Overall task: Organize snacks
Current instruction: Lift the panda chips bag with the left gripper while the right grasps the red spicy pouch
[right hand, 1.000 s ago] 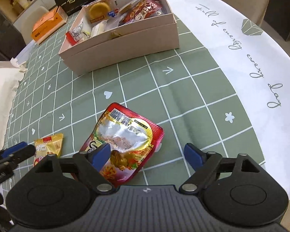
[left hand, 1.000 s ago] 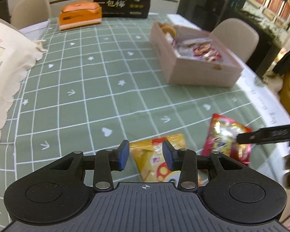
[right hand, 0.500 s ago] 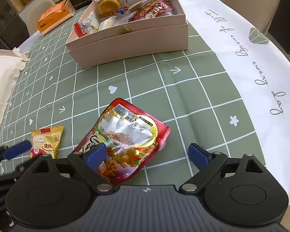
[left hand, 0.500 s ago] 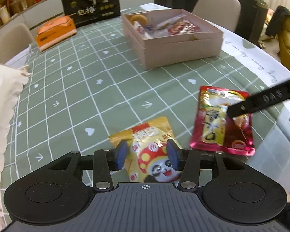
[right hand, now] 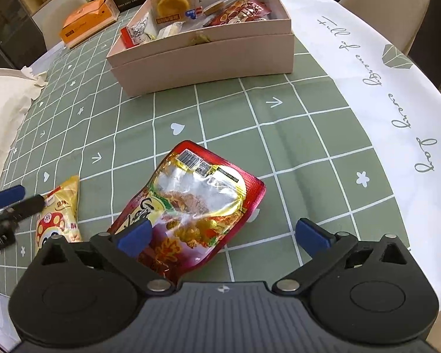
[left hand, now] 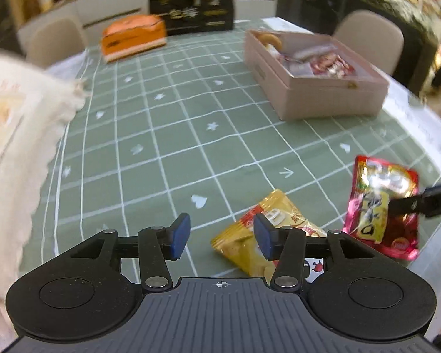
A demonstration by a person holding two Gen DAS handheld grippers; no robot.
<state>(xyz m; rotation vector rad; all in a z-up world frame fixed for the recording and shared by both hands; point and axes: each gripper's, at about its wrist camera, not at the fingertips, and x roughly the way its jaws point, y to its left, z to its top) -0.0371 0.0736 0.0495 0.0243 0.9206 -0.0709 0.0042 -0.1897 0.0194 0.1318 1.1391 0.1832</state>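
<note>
While both grippers hang over the green cloth (right hand: 308, 147), the right gripper (right hand: 223, 235) has just spread wide above the red pouch (right hand: 197, 206); the left gripper (left hand: 220, 232) gapes empty, yellow packet (left hand: 250, 241) at its four o'clock

I see two snack packets on the near surface (right hand: 308, 135): the panda packet (right hand: 61, 214) left of the foil pouch (right hand: 197, 203). The open snack box (right hand: 203, 56) sits beyond them.
</note>
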